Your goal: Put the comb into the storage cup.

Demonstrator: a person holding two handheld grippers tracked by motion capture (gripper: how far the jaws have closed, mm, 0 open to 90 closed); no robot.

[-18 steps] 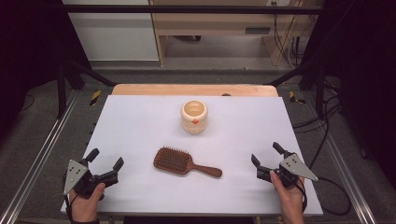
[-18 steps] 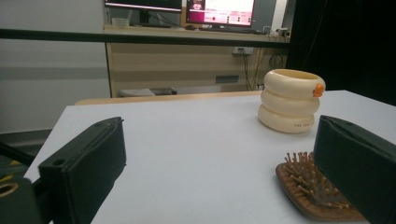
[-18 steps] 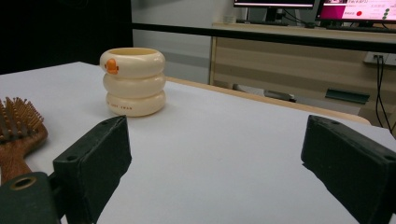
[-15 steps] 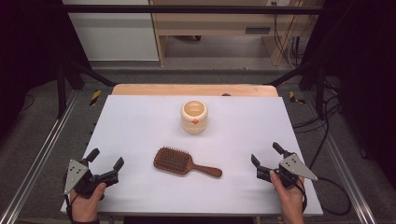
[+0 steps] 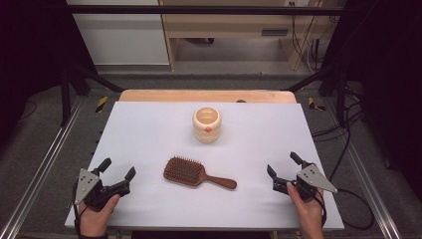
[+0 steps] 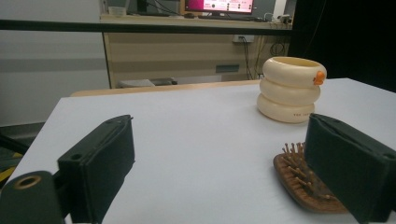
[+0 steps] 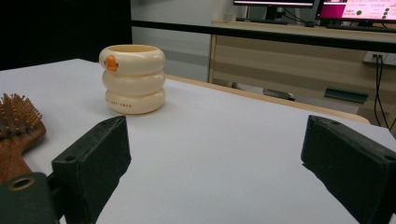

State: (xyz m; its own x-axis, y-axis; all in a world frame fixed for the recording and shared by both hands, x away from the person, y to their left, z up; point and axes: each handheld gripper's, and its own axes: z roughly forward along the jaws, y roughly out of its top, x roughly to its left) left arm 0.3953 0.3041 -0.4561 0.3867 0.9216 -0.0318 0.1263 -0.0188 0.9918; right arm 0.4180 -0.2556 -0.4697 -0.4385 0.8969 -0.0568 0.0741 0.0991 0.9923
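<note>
Holds the left gripper [image 5: 119, 168] low at the near edge of the white table [image 5: 149, 124], jaws spread wide with nothing between them. Holds the right gripper [image 5: 282, 163] the same way on the other side, also agape and empty, well apart from the first.

Compared with half a second back: no visible shift. Same resting spots for both hands, same jaw spread, same lie of the things on the table. Reads as a pause at the start, with no reach begun and no grasp made.

Ahead and to the right of the left gripper: the wooden hairbrush [image 5: 191, 172], bristles up, flat on the table, head toward that gripper and handle pointing away toward the right one. Seen from the left gripper view as bristles just past the right-hand jaw [image 6: 299, 182], near but not touching. From the right gripper view, off to the left of the jaws [image 7: 16, 135], a little farther out.

Beyond the hairbrush from either gripper: the cream ringed cup [image 5: 206, 124], upright, mouth open, small orange mark on its side, apart from the brush.

Likely meaning for the work: everything still to do. Probably a pick of the hairbrush first, perhaps toward the cup, though hard to tell which hand leads. Handle nearer the right gripper, head nearer the left.
</note>
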